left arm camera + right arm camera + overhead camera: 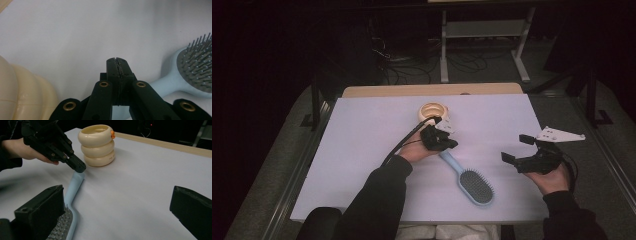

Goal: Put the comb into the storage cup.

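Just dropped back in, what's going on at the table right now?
A person holds a gripper in each hand over a white table. The left gripper, jaws shut with nothing between them, hangs above the handle end of a light blue hairbrush, close to a cream ringed container. The right gripper is open and off to the side, holding nothing. The brush lies flat, bristles up.

Table (362, 150) lit from above; surroundings dark; soft shadows; near fingers (40, 212) blurred.

White table (362, 150), blue hairbrush (472, 184), cream cup (433, 111)
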A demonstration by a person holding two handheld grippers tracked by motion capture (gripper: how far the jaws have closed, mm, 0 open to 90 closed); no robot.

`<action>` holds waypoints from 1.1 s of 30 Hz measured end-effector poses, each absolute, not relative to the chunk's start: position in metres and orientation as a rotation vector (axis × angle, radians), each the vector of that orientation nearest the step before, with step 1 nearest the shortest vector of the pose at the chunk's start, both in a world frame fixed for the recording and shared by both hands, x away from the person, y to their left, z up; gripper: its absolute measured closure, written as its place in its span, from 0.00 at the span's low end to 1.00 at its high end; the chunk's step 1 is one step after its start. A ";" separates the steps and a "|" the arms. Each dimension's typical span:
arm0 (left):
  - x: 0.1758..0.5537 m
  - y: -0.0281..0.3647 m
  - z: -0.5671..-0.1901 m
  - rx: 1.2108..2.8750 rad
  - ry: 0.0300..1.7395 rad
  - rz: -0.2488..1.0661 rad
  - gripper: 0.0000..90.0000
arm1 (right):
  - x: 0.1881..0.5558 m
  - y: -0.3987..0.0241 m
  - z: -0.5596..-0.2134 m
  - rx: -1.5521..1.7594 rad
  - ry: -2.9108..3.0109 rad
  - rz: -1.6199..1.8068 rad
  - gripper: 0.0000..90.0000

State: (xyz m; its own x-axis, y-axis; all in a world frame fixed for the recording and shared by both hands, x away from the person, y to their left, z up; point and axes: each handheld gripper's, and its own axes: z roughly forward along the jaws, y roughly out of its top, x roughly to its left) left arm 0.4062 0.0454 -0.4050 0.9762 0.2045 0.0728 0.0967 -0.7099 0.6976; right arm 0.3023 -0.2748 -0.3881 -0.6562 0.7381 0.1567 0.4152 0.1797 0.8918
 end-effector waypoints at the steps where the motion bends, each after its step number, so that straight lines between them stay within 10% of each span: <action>1: 0.407 0.045 -0.406 2.372 0.207 0.185 1.00 | 0.302 -0.275 -0.388 1.095 2.152 1.467 0.00; 33: 0.411 0.041 -0.427 2.526 0.263 0.111 1.00 | 0.303 -0.272 -0.390 1.099 2.179 1.458 0.00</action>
